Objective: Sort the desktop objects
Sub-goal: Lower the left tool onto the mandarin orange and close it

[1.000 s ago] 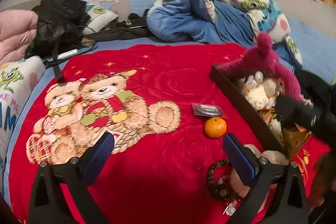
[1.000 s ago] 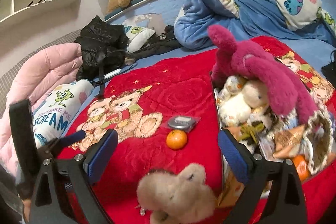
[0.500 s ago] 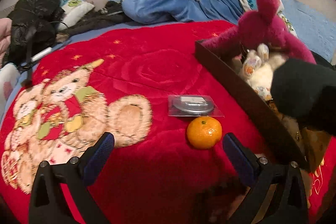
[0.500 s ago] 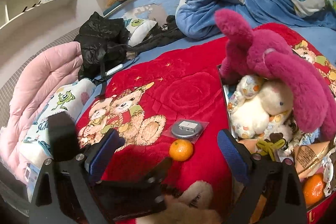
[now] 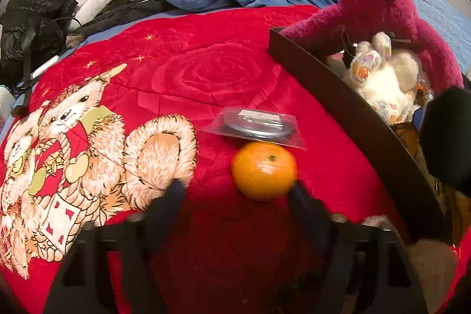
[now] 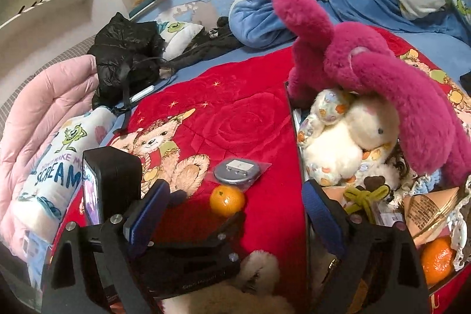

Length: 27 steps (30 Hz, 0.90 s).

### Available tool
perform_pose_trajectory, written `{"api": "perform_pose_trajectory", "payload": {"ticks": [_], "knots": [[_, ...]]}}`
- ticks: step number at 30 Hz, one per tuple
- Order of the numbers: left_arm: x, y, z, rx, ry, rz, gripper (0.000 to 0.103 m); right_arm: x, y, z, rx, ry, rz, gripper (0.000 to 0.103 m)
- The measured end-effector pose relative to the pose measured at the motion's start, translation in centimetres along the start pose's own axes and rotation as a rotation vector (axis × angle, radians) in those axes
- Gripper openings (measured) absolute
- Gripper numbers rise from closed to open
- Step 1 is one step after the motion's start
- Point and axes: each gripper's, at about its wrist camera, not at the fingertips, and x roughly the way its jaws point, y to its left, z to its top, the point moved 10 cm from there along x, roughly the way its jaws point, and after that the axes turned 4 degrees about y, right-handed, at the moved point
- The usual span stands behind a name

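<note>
A red blanket [image 5: 223, 58] printed with teddy bears carries the loose items and, at right, a dark box [image 5: 347, 108]. The box holds a magenta plush toy [image 6: 382, 69] draped over a white plush rabbit [image 6: 347, 143], with snack packets [image 6: 426, 211] and a second orange [image 6: 435, 258] in its near end. On the blanket left of the box, a mandarin orange [image 5: 263, 169] lies just near of, and touching, a clear bag [image 5: 256, 124] containing a grey disc. The left gripper [image 5: 235, 196] is low over the blanket, jaws spread apart, the orange at its right finger and not clamped; the fingers are motion-blurred. The right gripper [image 6: 235, 214] hangs above the box's left wall, jaws released and empty. A beige plush toy [image 6: 259, 270] lies nearest the camera in the right wrist view, beside the box.
</note>
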Motion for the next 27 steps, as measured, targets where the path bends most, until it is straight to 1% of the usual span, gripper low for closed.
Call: {"api": "perform_pose_trajectory", "payload": {"ticks": [1, 2, 9, 17, 27], "knots": [[-0.1, 0.1, 0.0, -0.001, -0.003, 0.009, 0.046, 0.0, 0.0, 0.0, 0.000, -0.001, 0.000, 0.092], [-0.1, 0.2, 0.0, -0.003, -0.005, 0.017, 0.035, 0.0, -0.1, 0.0, 0.000, -0.001, 0.002, 0.092], [-0.3, 0.7, 0.1, -0.037, -0.013, -0.039, 0.034, 0.0, 0.5, -0.2, -0.012, 0.006, 0.010, 0.092], [-0.4, 0.5, 0.0, -0.026, -0.017, -0.022, 0.033, -0.1, 0.8, -0.3, -0.017, 0.001, 0.008, 0.092], [-1.1, 0.3, 0.0, -0.027, -0.033, -0.031, 0.032, 0.0, 1.0, -0.3, -0.017, 0.005, 0.008, 0.092]]}}
